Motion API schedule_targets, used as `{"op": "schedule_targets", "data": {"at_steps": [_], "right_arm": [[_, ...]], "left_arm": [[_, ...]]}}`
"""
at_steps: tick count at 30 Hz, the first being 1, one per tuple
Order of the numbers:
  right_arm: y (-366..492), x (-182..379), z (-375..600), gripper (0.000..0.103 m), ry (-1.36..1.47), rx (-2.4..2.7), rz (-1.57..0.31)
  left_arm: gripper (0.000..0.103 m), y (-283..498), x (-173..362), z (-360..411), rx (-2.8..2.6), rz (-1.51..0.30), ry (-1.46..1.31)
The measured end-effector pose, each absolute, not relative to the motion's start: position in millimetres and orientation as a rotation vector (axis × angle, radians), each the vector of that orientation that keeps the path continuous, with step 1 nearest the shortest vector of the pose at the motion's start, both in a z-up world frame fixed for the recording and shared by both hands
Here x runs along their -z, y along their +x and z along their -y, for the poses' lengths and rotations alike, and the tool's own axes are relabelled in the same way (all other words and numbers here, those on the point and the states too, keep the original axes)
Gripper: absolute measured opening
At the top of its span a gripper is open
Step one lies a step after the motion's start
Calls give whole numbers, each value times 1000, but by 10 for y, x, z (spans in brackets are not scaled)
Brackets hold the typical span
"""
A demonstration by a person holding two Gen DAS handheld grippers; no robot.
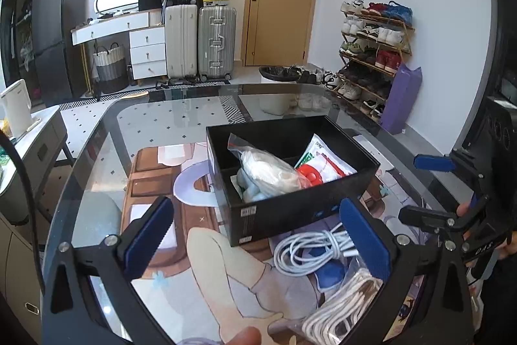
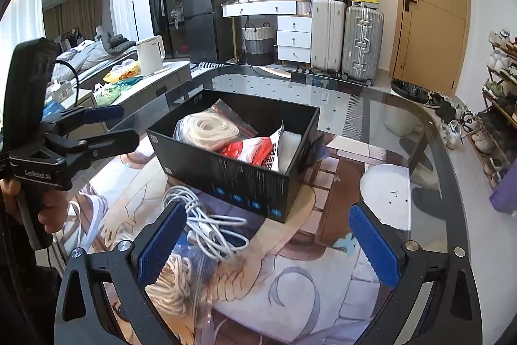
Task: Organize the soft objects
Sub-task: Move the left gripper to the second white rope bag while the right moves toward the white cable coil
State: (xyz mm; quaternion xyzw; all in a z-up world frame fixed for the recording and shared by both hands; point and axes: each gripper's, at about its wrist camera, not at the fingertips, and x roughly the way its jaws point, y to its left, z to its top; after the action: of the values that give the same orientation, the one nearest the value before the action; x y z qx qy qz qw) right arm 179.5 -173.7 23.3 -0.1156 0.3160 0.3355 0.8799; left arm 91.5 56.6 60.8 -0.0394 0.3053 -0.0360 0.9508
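left tool (image 1: 258,243) tilted down, jaws wide, right tool (image 2: 263,243) likewise

"GenRobot.AI" (white) on left hand-held gripper (image 2: 106,126)

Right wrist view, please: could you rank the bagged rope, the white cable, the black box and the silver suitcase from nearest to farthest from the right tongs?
1. Bagged rope, beside the left finger of the right tongs.
2. White cable, just beyond it.
3. Black box, mid-table.
4. Silver suitcase, against the far wall.
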Motion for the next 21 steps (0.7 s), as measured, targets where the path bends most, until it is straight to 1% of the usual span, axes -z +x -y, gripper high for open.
{"op": "schedule_targets", "data": {"at_steps": [14, 21], "right_arm": [[1633, -192, 1812, 102, -252, -722, -688], [1635, -156, 1812, 102, -256, -729, -706]], "left_arm": [[103, 724, -470, -332, 160, -708, 9], [103, 642, -469, -206, 213, -707, 78]]}}
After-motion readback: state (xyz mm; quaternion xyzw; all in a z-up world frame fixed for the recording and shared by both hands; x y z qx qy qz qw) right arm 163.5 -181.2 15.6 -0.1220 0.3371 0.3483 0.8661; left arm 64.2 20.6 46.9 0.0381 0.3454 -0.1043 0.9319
